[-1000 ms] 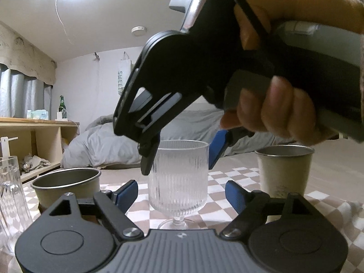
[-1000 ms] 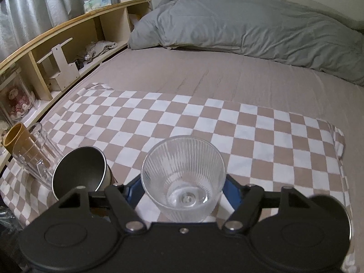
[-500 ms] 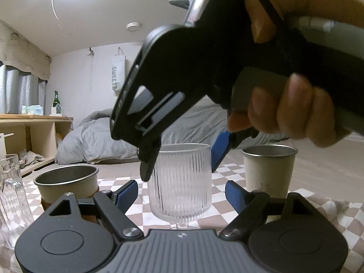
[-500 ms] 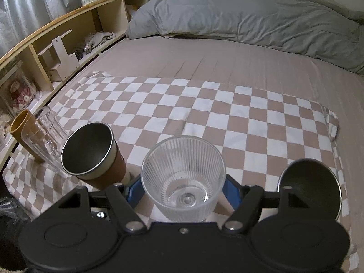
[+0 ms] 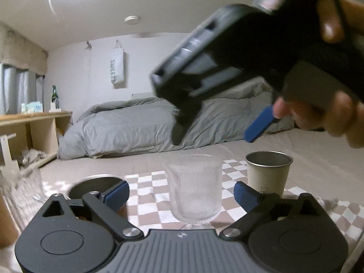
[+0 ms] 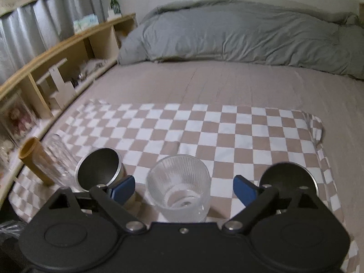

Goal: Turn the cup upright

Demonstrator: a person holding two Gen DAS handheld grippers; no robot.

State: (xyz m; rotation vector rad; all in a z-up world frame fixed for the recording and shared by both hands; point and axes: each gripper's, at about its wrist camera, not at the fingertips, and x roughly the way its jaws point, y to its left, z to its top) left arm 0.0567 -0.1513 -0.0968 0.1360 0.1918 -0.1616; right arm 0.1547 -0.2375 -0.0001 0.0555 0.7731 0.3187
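A clear ribbed glass cup with a short foot stands upright on the checkered cloth. It also shows in the right wrist view. My left gripper is open, its blue fingertips apart on either side of the cup without touching it. My right gripper is open and sits above the cup, looking down into it. In the left wrist view the right gripper hangs over the cup, clear of the rim.
A metal cup stands right of the glass and another metal cup left of it. A clear tumbler and a tan cup stand further left. A wooden shelf runs along the left, a grey duvet behind.
My right gripper has opened, let go of the glass cup and lifted up and away to the right. The cup stays upright on the cloth. The left gripper has pulled back a little.
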